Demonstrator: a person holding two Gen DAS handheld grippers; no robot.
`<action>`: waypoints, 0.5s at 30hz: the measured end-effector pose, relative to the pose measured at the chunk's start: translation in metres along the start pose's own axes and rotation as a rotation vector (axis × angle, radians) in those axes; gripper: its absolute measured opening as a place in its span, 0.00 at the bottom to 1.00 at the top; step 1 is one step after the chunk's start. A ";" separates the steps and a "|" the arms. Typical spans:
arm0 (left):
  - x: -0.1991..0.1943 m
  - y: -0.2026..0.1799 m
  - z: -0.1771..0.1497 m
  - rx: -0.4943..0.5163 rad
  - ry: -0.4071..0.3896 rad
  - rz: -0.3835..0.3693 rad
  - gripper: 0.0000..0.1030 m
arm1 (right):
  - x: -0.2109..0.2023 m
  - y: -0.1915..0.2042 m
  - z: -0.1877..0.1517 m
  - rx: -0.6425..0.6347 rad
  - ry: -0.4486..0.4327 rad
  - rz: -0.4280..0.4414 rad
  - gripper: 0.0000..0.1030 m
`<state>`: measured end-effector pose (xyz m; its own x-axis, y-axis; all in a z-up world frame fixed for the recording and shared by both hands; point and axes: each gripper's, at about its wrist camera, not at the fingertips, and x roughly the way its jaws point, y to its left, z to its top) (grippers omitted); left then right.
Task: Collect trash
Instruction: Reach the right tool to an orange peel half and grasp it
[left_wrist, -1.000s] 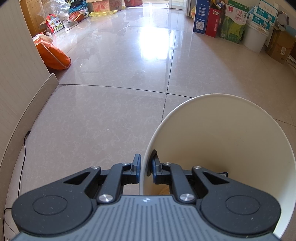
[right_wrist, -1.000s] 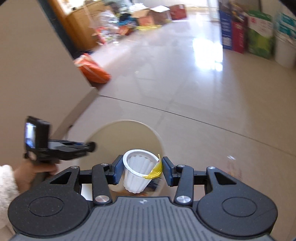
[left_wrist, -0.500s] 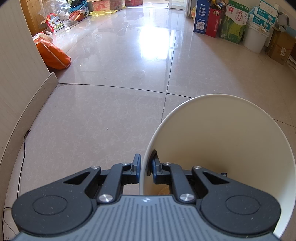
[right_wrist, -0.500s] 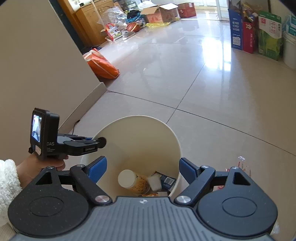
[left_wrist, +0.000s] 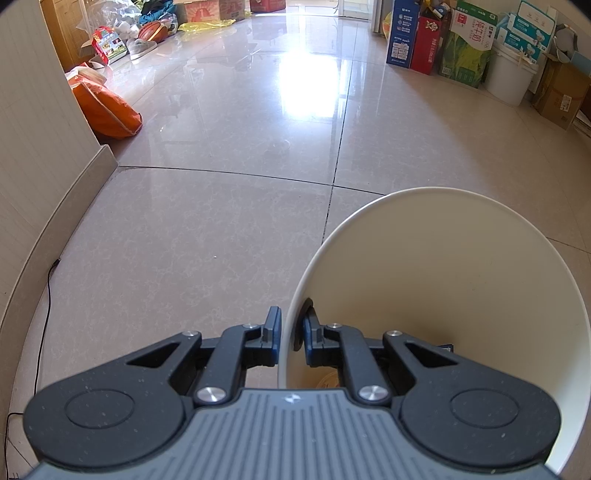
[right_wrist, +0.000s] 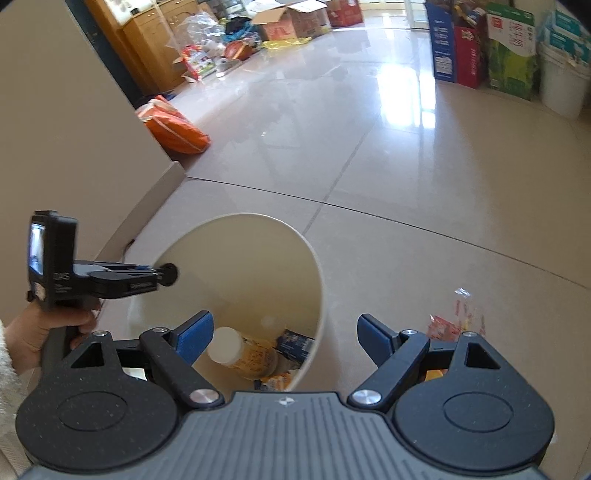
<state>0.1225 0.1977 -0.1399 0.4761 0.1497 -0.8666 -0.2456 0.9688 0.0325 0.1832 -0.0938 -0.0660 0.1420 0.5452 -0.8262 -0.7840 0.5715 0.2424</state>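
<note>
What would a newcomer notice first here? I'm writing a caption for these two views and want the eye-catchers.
The cream bin fills the near floor, the left gripper shut on its rim and trash such as a yellow bottle lying at its bottom. The right gripper hangs open and empty above it. A red wrapper lies on the tiles right of the bin.

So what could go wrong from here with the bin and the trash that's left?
1. The left gripper holds the cream bin only by a pinch on its thin rim, so the bin could slip or tip.
2. The red wrapper lies on the floor close beside the bin; reaching for it with the open right gripper could knock the bin.
</note>
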 end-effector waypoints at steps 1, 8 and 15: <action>0.000 0.000 0.000 0.002 0.000 0.001 0.11 | 0.000 -0.005 -0.003 0.015 0.004 -0.008 0.86; 0.000 -0.001 0.000 0.001 0.000 0.003 0.11 | 0.016 -0.048 -0.037 0.149 0.050 -0.080 0.86; 0.000 -0.001 0.000 -0.001 0.000 0.002 0.11 | 0.068 -0.103 -0.084 0.367 0.162 -0.134 0.86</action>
<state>0.1226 0.1969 -0.1401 0.4754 0.1512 -0.8667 -0.2473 0.9684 0.0333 0.2227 -0.1666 -0.1896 0.1078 0.3646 -0.9249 -0.4937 0.8271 0.2685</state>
